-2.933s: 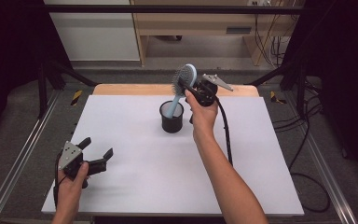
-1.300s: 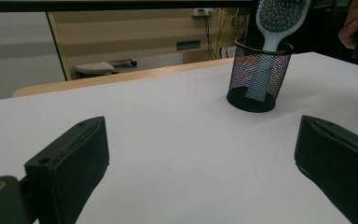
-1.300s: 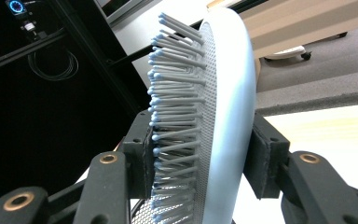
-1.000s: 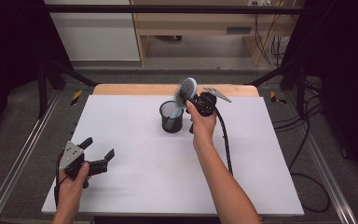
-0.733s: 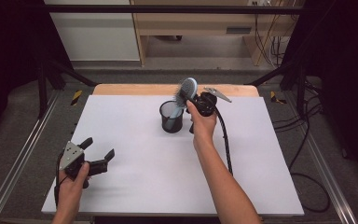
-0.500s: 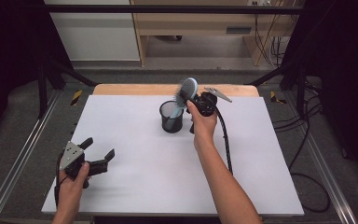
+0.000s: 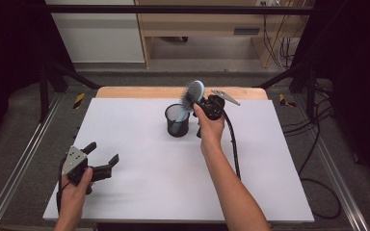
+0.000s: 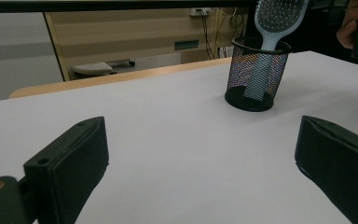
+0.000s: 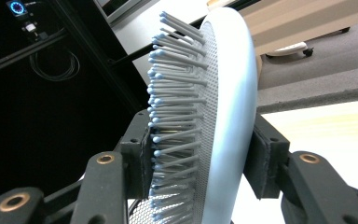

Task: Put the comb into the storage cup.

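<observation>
Nearest me, at the table's (image 7: 139, 192) front left corner, the left tongs (image 7: 103, 156) rest low with their jaws spread wide and nothing between them, pointing across the white top toward the black mesh cup (image 7: 177, 120), which stands well apart from them. Farther back, near the middle of the far half, the right tongs (image 7: 198, 98) are clamped on the head of the light blue hairbrush (image 7: 191, 96), one pad against the bristles, the other against the smooth back. The brush's long axis runs steeply down and leftward from those tongs; its handle is already inside the cup, leaning on the rim. The right hand (image 7: 211, 127) sits just beside the cup, much the nearer of the two. I judge that letting go comes next, leaving the brush propped in the cup.
</observation>
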`<action>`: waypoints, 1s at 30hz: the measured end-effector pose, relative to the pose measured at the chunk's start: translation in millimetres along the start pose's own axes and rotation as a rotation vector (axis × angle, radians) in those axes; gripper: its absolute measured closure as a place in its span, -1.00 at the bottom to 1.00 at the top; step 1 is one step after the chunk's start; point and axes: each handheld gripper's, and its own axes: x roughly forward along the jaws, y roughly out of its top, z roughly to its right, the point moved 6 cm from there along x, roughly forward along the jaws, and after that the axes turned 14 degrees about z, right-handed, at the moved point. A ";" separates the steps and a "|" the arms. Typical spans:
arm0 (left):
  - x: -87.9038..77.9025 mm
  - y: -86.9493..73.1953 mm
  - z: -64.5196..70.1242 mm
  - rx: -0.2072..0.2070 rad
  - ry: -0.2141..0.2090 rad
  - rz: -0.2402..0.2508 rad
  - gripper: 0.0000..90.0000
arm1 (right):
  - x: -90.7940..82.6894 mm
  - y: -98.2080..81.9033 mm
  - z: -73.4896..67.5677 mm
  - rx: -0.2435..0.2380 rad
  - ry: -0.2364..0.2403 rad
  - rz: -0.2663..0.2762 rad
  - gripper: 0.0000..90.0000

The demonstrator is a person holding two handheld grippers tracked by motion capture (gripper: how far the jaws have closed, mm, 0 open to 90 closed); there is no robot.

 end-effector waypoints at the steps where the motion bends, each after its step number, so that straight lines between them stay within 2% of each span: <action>1: 0.0 0.0 0.1 0.000 0.000 0.000 -0.94 | -0.2 0.0 0.0 0.000 -0.002 0.000 0.13; 11: 0.3 -0.1 0.4 -0.001 -0.001 0.000 -0.94 | -0.5 0.2 1.1 -0.001 -0.004 -0.003 0.14; 21: 0.7 -0.9 1.3 0.001 -0.006 -0.006 -0.94 | -2.4 0.4 7.1 0.006 -0.004 -0.007 0.09; 30: 0.6 -0.8 1.3 0.002 -0.006 -0.005 -0.94 | -2.1 -0.1 6.0 0.009 0.007 -0.013 -0.01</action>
